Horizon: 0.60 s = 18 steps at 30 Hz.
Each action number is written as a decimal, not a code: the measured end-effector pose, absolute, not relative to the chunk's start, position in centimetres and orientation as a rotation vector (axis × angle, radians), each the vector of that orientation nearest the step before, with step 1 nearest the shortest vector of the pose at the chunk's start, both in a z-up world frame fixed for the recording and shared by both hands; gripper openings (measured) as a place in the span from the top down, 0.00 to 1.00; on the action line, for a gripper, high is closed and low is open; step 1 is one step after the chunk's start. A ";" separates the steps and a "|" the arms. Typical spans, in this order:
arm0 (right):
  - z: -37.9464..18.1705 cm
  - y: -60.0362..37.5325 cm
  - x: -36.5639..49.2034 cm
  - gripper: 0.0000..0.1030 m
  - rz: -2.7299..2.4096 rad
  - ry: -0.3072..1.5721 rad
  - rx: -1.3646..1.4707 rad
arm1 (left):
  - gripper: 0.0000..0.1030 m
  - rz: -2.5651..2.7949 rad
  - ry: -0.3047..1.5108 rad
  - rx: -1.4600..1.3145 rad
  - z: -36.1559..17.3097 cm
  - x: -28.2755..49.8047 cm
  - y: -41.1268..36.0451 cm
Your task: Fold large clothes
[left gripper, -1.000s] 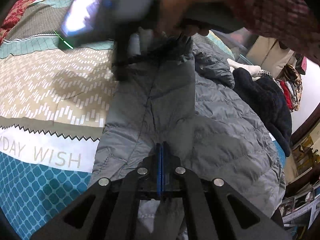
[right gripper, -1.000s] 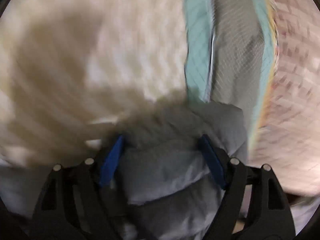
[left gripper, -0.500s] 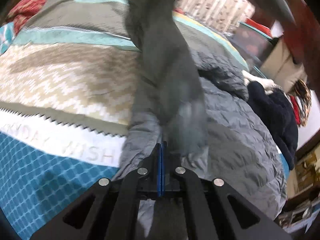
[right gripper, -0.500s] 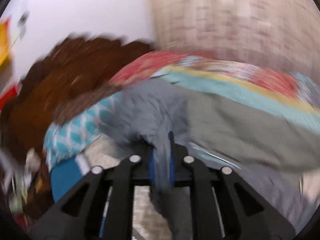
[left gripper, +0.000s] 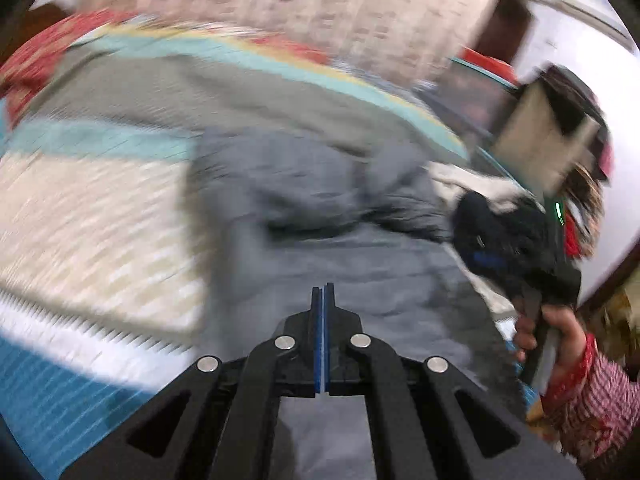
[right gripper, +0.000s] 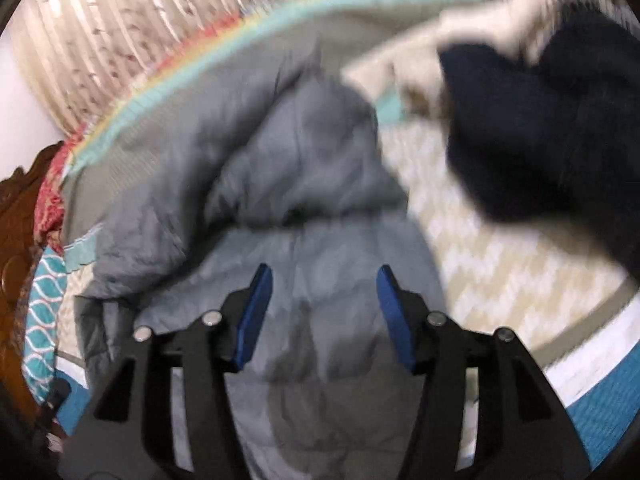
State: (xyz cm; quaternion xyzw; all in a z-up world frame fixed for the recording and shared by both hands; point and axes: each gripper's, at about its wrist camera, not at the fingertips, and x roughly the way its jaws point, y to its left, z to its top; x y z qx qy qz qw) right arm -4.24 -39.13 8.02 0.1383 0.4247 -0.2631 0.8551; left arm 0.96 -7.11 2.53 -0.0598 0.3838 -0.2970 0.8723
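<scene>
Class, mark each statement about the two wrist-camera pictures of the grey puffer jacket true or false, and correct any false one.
1. The right gripper is open above the grey puffer jacket. True.
2. The left gripper has its pads spread wide apart. False: its pads are pressed together.
3. A dark navy garment lies on the bed beside the jacket. True.
4. The jacket lies on a bare wooden floor. False: it lies on a patterned bedspread.
5. The sleeve of the arm holding the right gripper is plain white. False: it is red and white checked.

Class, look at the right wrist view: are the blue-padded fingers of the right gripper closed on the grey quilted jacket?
No: the right gripper stands open, its blue pads apart above the grey quilted jacket.
</scene>
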 end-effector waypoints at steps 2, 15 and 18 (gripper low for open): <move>10.9 -40.0 -2.5 0.34 -0.521 0.823 0.274 | 0.77 -0.647 0.818 -0.085 1.9 2.6 -10.0; 0.2 -40.6 21.3 0.44 -0.530 1.418 0.016 | 0.77 -0.209 0.847 0.038 -4.2 15.1 -6.8; 0.5 -41.3 20.1 0.95 -0.510 1.332 0.138 | 0.77 -0.133 0.940 -0.044 -6.3 17.5 -2.6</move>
